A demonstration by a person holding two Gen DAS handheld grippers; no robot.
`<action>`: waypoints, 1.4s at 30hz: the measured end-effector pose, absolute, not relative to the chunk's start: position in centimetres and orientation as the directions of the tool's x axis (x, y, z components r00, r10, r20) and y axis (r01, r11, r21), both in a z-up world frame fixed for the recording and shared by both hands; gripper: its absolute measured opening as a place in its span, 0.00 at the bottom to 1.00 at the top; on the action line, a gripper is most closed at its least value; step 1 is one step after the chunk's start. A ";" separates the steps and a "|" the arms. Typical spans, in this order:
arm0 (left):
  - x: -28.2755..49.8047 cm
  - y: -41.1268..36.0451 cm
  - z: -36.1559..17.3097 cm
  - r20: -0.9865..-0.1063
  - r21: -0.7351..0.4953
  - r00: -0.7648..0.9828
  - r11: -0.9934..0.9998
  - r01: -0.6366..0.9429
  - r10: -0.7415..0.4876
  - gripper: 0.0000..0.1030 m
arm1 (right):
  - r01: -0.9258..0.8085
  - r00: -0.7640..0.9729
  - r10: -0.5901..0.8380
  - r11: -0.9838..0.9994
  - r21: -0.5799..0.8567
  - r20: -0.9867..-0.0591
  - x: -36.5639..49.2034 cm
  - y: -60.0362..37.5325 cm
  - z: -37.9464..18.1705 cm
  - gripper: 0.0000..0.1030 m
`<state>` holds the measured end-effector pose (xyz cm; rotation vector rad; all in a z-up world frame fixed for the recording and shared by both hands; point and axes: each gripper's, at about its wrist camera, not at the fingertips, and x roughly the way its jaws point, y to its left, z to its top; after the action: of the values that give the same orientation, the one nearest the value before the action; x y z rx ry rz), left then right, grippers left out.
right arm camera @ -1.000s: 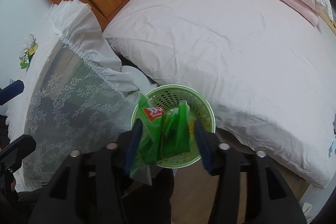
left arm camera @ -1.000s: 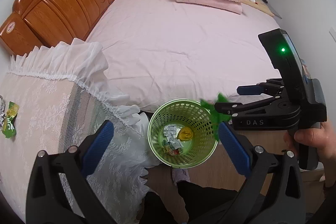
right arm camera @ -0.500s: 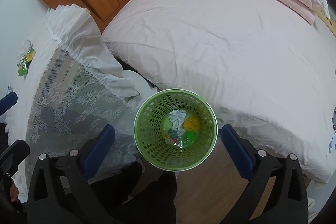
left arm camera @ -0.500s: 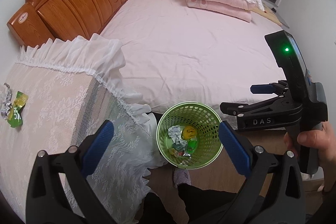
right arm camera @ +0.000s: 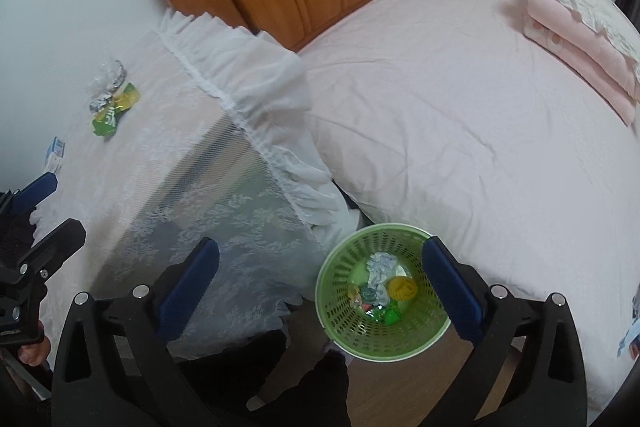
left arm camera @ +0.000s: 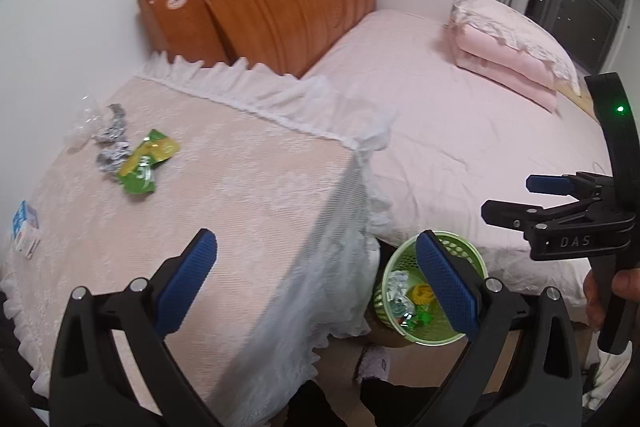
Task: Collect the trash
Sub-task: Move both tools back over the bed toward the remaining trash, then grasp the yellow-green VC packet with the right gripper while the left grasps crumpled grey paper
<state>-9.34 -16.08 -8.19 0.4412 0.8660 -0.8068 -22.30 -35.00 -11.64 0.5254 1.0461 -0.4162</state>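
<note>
A green mesh bin (right arm camera: 382,303) stands on the floor between the lace-covered table and the bed, with crumpled wrappers inside; it also shows in the left wrist view (left arm camera: 430,297). On the table lie green-yellow wrappers (left arm camera: 146,165) with crumpled foil (left arm camera: 112,139) and clear plastic beside them; the wrappers also show in the right wrist view (right arm camera: 114,109). A small blue-white box (left arm camera: 25,233) lies at the table's left edge. My left gripper (left arm camera: 316,285) is open and empty above the table's corner. My right gripper (right arm camera: 320,287) is open and empty above the bin's left edge.
A pink bed (left arm camera: 460,131) with a wooden headboard (left arm camera: 264,7) lies behind the table. Folded pink bedding (left arm camera: 512,55) sits at its far side. The frilled tablecloth (right arm camera: 256,115) hangs down next to the bin. A wooden floor (right arm camera: 412,383) shows under the bin.
My right gripper opened and the green packet it held dropped into the bin. Both grippers then swung left, bringing the table top and its wrappers into view.
</note>
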 end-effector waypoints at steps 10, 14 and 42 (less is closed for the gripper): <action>-0.7 -5.6 -8.2 -0.795 0.051 0.516 0.811 0.583 -0.320 0.92 | 0.373 0.511 0.019 0.896 0.241 -0.859 -10.4 -28.0 -8.5 0.97; 3.0 -2.9 -8.9 -0.796 0.029 0.519 0.837 0.546 -0.311 0.92 | 0.341 0.521 0.025 0.910 0.234 -0.853 -6.1 -25.1 -7.5 0.97; 15.3 3.9 -13.7 -0.817 0.003 0.482 0.834 0.552 -0.316 0.92 | 0.602 0.341 -0.073 0.783 0.158 -0.937 16.7 -18.8 -16.4 0.69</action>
<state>15.28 3.89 -13.71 0.2817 0.9277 -0.5374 16.66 -18.80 -16.43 0.5370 1.1488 -0.4674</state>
